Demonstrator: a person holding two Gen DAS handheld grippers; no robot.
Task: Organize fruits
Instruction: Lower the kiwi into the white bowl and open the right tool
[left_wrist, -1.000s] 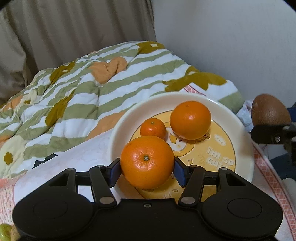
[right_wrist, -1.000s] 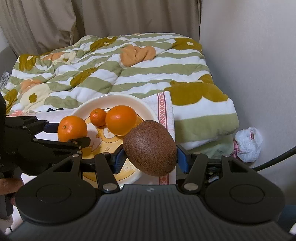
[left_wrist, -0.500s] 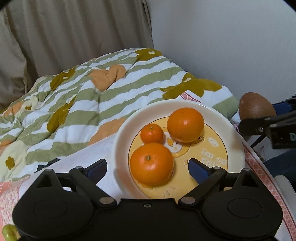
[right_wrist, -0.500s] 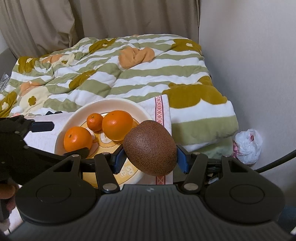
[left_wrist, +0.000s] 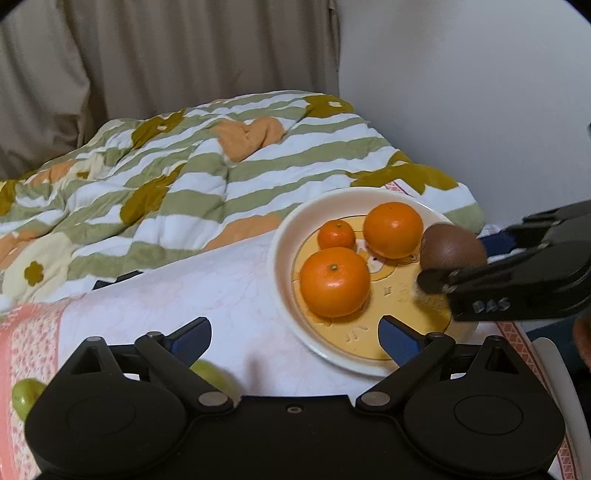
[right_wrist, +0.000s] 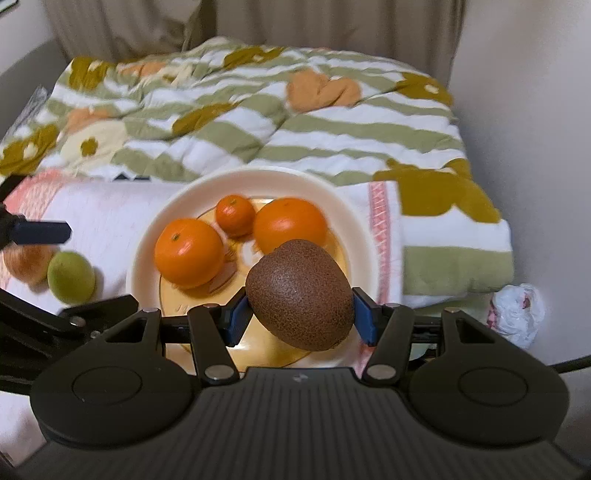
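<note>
Three oranges (right_wrist: 189, 253) are already set on the plate (right_wrist: 354, 236), a kiwi (right_wrist: 299, 295) is pinched by the right gripper (right_wrist: 298, 319) over its 5 o'clock rim, while the left gripper (left_wrist: 295, 334) is spread empty and a green fruit (right_wrist: 71, 277) remains off at 9 o'clock.

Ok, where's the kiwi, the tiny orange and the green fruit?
kiwi (right_wrist: 299, 291): right wrist view, middle of skin.
tiny orange (right_wrist: 235, 215): right wrist view, its middle.
green fruit (right_wrist: 71, 277): right wrist view, its middle.
</note>
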